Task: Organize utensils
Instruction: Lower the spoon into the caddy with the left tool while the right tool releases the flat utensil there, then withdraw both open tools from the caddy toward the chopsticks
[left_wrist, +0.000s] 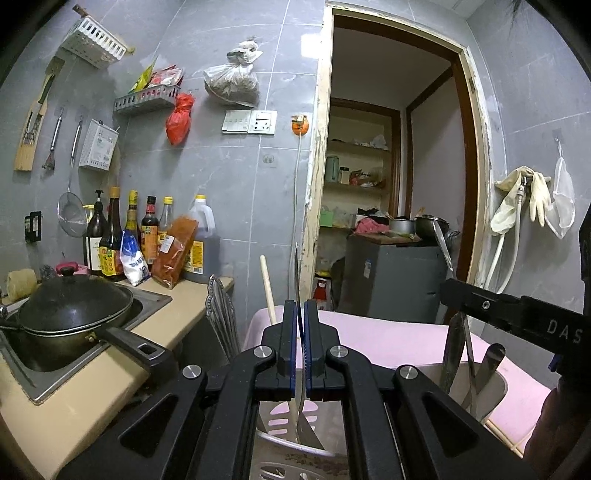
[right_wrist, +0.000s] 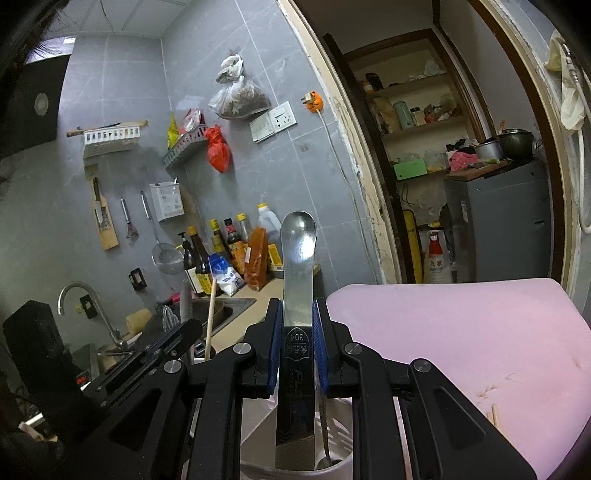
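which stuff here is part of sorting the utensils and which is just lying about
Job: left gripper shut on a thin blade; right gripper shut on a steel spoon; white holder; wooden stick.

Lying about: wok, bottles, red bag, gloves.

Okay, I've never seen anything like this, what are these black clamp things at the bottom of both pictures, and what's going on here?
Those clamps are hand-held grippers, one in each of a person's hands; no robot arm is involved. Each picture comes from a wide-angle camera mounted on one gripper, looking along its fingers.

In the left camera's picture, the left gripper is shut on a thin metal utensil seen edge-on, above a pale slotted basket. In the right camera's picture, the right gripper is shut on the flat handle of a steel spoon, over a white utensil holder. Both stand on a pink surface, beside a kitchen counter with a sink and sauce bottles.
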